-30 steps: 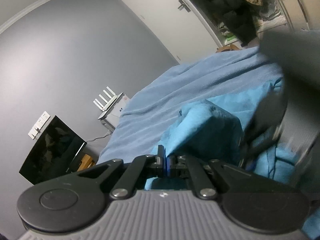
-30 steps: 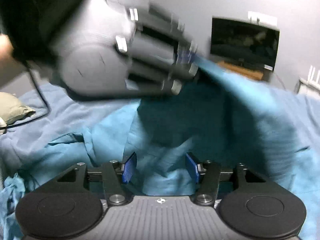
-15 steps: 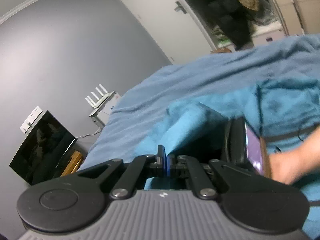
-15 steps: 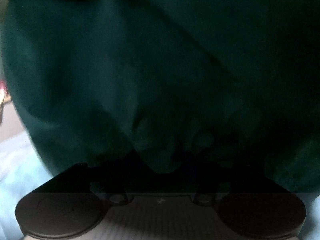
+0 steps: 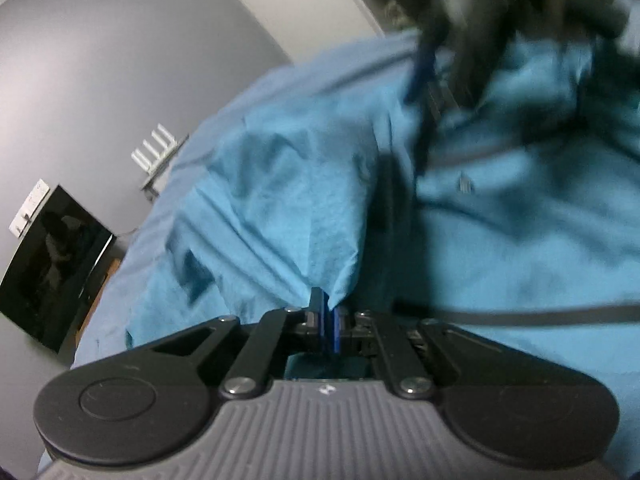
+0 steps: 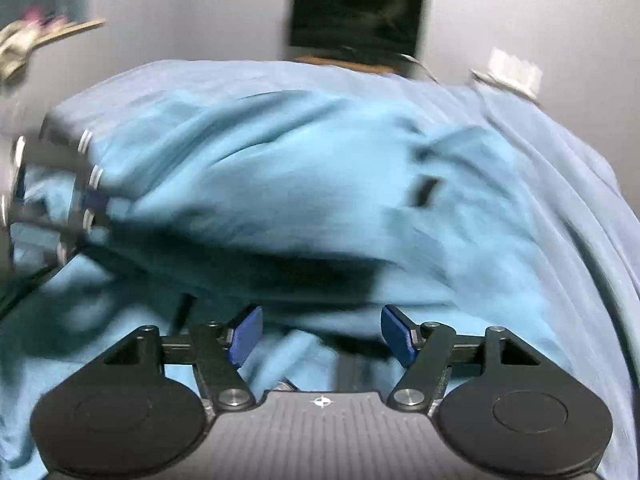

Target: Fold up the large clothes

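Observation:
A large bright blue garment (image 5: 300, 184) lies rumpled on the bed. My left gripper (image 5: 329, 306) is shut on a pinched fold of its edge, held low over the bed. In the right wrist view the same garment (image 6: 280, 184) bulges ahead, and the left gripper (image 6: 90, 200) shows blurred at the left edge, still holding cloth. My right gripper (image 6: 320, 336) is open and its jaws are opening; cloth lies below and between the blue pads (image 6: 244, 334) without being pressed. From the left wrist the right gripper (image 5: 444, 72) is a dark blur at the top right.
The bed has a paler blue sheet (image 5: 320, 72). A black screen (image 5: 48, 264) and a white router (image 5: 154, 152) stand by the grey wall past the bed. A black cable (image 5: 520, 314) runs across the garment.
The left gripper sank toward the bed with the cloth, which now spreads flatter. The right gripper came out from under the garment that covered its camera, and its jaws stand wider.

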Motion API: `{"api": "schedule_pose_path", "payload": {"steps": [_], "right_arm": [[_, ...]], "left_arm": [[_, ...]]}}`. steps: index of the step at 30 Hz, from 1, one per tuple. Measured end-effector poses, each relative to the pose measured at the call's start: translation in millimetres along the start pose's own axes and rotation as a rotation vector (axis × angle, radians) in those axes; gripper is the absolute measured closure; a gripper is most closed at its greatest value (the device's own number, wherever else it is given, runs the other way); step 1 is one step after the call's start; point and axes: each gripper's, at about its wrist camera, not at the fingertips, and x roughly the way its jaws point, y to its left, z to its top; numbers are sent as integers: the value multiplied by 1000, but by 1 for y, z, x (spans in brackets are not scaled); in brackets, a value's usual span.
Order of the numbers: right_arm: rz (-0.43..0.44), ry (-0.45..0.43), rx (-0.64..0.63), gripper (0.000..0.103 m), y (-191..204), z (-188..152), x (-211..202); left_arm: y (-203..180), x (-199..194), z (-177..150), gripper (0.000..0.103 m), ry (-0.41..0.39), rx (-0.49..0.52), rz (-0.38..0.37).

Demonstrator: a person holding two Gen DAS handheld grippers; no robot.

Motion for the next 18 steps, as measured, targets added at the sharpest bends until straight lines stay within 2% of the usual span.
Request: {"api": "schedule_pose_path", "payload": {"steps": [2, 4, 7, 9, 10, 11, 12, 15, 18], "right_arm": [[-14, -49, 74, 39, -16, 9, -17], [-19, -140, 111, 40, -19, 8, -38], [-13, -331, 162, 43, 1, 15, -38], [6, -376, 118, 50, 21, 24, -22], [12, -387, 83, 52, 29, 24, -17], [10, -394, 45, 56, 41, 24, -15], [8, -398, 20, 61, 50, 24, -11], [-4, -435, -27, 63, 61, 19, -10], [-17, -458, -27, 66, 56, 22, 1]], "left_arm": [[-5, 13, -6, 103, 34, -49, -1], [-9, 22, -10, 103, 51, -89, 6], [-18, 26, -7, 103, 49, -123, 30], [-17, 16, -2, 87, 31, -170, 37], [-14, 9, 3, 64, 14, -205, 26], [-11, 0, 5, 48, -12, -241, 8], [-8, -11, 6, 45, -43, -272, 3], [6, -39, 8, 43, -97, -354, -1], [33, -49, 9, 43, -127, -457, 62]]}}
